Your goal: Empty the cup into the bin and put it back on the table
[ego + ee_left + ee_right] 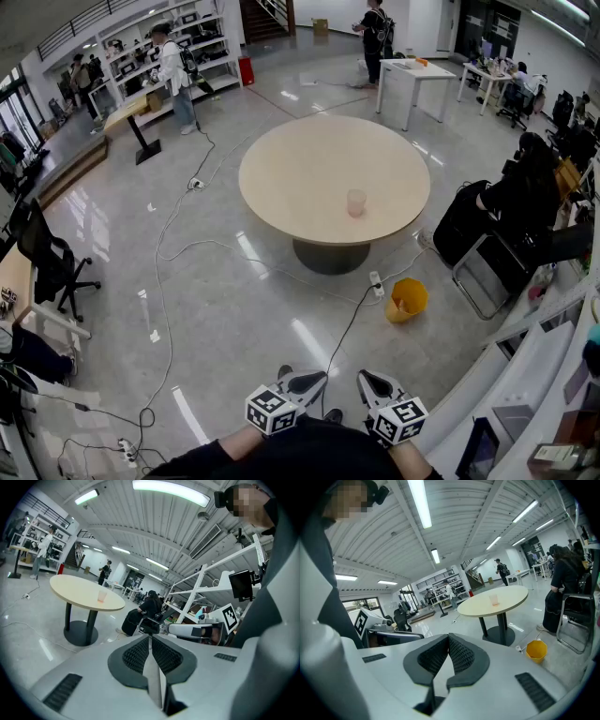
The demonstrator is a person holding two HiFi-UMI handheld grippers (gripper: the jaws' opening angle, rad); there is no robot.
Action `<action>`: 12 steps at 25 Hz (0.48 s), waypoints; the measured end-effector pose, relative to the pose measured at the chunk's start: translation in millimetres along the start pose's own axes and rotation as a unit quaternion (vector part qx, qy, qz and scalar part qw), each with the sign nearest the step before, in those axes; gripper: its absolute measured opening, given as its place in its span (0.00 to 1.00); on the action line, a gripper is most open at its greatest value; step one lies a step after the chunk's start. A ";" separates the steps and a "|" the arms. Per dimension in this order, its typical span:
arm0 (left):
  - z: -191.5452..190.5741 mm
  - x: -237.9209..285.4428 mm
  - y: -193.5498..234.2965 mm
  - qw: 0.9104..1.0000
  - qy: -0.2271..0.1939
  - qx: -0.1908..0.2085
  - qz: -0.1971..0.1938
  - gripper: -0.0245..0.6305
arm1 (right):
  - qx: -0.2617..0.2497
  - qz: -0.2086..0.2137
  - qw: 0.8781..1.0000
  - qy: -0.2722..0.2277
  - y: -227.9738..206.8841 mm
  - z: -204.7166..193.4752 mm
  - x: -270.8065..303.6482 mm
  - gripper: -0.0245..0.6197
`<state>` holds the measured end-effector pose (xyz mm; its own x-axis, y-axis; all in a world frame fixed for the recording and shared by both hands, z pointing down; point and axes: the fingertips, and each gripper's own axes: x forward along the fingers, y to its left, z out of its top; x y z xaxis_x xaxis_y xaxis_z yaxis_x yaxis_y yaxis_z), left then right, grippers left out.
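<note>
A round beige table (281, 178) on a dark pedestal base (330, 256) stands on the glossy grey floor (234, 319). Its top carries one translucent pink cup (356, 202) — upright, toward the near right edge. On the floor near the base lie a yellow bin (407, 300), a white power strip (376, 283) and trailing cables (167, 246).

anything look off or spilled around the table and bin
Nothing looks spilled or knocked over. The cup stands upright on the round table, and the yellow bin sits on the floor beside it, open side up. The only untidy thing is loose cables trailing across the floor, with a power strip near the table's base.
</note>
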<state>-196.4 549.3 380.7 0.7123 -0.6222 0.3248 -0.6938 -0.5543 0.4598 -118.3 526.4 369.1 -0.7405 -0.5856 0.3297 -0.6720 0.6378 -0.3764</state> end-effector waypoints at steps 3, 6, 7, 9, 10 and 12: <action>6.0 -0.7 4.3 1.000 -0.001 0.000 0.000 0.08 | 0.000 0.002 1.000 0.000 1.5 4.5 5.7 0.06; 11.7 -2.1 11.6 1.000 0.000 0.001 0.001 0.08 | 0.000 0.001 1.000 -0.002 2.1 9.5 12.4 0.06; 13.2 -2.5 14.5 1.000 0.001 0.001 0.001 0.08 | 0.000 0.001 1.000 -0.002 2.5 10.7 15.3 0.06; 16.4 -2.8 20.4 1.000 0.004 0.002 0.001 0.08 | 0.001 0.001 1.000 -0.003 3.3 12.9 21.9 0.06; 18.0 -2.8 23.6 1.000 0.005 0.003 0.001 0.08 | 0.001 0.001 1.000 -0.005 3.4 14.4 25.4 0.06; 21.6 -2.7 31.2 1.000 0.008 0.003 0.001 0.08 | -0.002 0.000 1.000 -0.015 3.5 19.7 32.6 0.06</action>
<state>-222.3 521.8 376.4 0.7122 -0.6146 0.3392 -0.6961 -0.5564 0.4537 -144.7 499.7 361.4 -0.7392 -0.6009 0.3040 -0.6728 0.6388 -0.3733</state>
